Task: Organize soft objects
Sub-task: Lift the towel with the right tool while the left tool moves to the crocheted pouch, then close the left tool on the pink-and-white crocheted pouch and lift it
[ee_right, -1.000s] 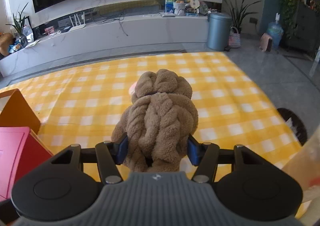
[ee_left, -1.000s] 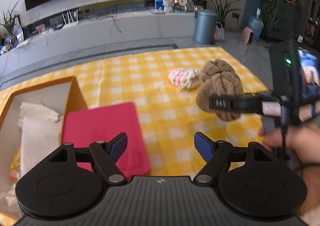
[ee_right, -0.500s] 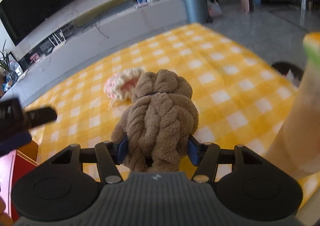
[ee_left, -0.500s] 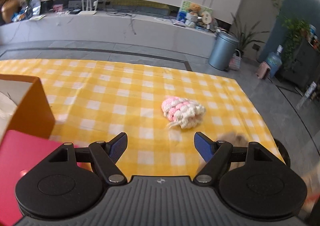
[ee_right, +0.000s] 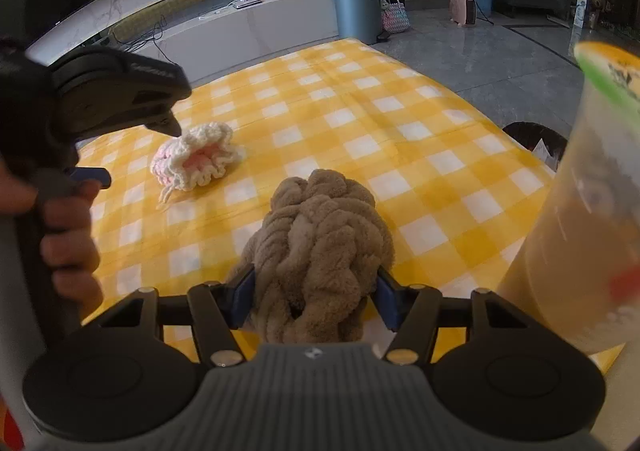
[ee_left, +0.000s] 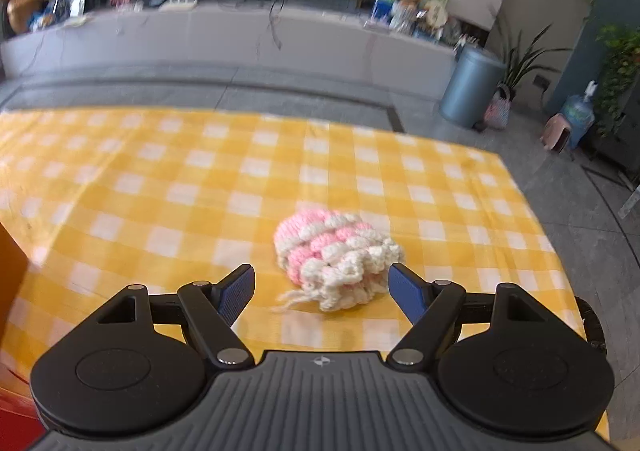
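Note:
A pink and white knitted piece (ee_left: 336,255) lies on the yellow checked tablecloth (ee_left: 160,179). My left gripper (ee_left: 322,287) hovers just short of it, open, with the knit's near edge lying between the blue pads. In the right wrist view the same knit (ee_right: 196,159) sits under the left gripper (ee_right: 136,153), which a hand (ee_right: 68,243) holds. My right gripper (ee_right: 314,295) carries a brown chunky plush bundle (ee_right: 320,251) low over the cloth. Its jaws are opening, though both pads still touch the bundle's sides.
A tall translucent cup (ee_right: 580,211) with an orange and green rim stands close on the right. An orange box edge (ee_left: 8,251) and a red surface (ee_left: 12,407) sit at the far left. The table's right edge drops off to the floor and a dark bin (ee_right: 532,135).
My left gripper swung right, from over the red lid and box to the pink and white knit, and sank. My right gripper rolled and lowered the brown bundle toward the cloth.

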`<action>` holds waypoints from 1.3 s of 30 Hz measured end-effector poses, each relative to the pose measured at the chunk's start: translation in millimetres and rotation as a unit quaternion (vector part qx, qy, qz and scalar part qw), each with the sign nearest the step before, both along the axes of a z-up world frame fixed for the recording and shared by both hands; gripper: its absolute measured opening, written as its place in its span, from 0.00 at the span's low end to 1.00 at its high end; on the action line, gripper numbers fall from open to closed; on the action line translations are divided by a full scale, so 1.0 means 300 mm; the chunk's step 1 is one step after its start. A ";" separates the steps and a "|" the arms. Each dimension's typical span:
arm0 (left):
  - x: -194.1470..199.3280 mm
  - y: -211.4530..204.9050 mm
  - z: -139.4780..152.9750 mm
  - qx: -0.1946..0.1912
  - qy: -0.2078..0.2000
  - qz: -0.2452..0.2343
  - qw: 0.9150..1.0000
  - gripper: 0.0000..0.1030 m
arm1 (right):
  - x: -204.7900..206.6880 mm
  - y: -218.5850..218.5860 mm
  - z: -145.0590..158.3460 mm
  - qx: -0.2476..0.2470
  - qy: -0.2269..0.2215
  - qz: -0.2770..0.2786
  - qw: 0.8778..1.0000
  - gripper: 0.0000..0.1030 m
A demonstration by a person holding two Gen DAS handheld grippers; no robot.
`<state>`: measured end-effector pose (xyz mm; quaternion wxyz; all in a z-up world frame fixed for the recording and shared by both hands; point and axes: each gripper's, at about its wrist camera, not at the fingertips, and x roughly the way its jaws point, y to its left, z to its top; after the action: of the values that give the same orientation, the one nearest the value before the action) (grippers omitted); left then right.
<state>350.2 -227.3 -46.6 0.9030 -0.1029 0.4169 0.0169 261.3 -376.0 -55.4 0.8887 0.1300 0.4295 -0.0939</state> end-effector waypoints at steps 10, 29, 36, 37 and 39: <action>0.112 -0.035 -0.065 0.039 -0.003 -0.028 0.999 0.89 | 0.032 -0.001 -0.050 0.024 0.017 -0.010 1.000 0.60; 0.156 -0.041 -0.152 0.050 0.069 -0.050 0.995 0.43 | 0.038 0.042 -0.041 -0.025 0.030 0.017 0.999 0.61; 0.088 -0.020 -0.109 0.083 0.031 -0.036 0.995 0.25 | 0.038 0.051 -0.038 -0.032 0.030 0.026 0.999 0.61; 0.071 -0.018 -0.095 0.088 0.018 -0.035 0.995 0.25 | 0.037 0.050 -0.036 -0.031 0.029 0.025 0.999 0.60; 0.032 -0.004 -0.066 0.081 -0.005 -0.030 0.996 0.24 | 0.028 0.036 -0.018 -0.019 0.009 0.009 1.000 0.59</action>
<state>359.8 -228.7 -66.4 0.9104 -0.0169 0.4128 0.0229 269.7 -365.2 -60.9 0.8881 0.1079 0.4366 -0.0949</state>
